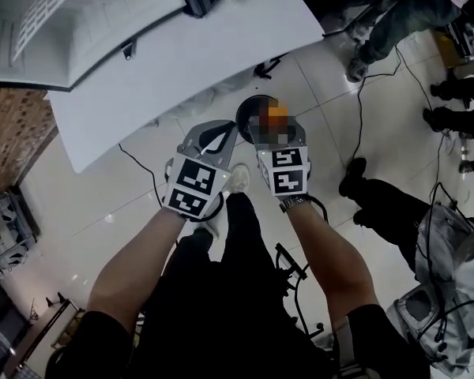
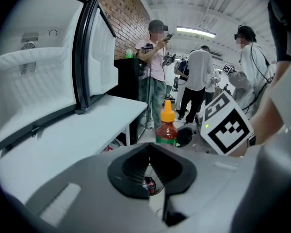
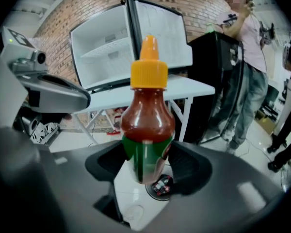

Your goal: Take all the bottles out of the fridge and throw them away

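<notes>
Right gripper (image 1: 278, 136) clamps the orange-capped red-sauce plastic bottle (image 3: 148, 125) upright over the dark round bin (image 1: 249, 117) at 12 o'clock, ready to drop; left gripper (image 2: 149, 159) at 9 o'clock is closed and empty.

Upright orange-capped red sauce bottle (image 3: 148, 125), green label

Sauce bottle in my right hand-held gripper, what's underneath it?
A round bin on the floor, with a red-and-black item inside. The bottle and right hand-held gripper cover the rest.
</notes>
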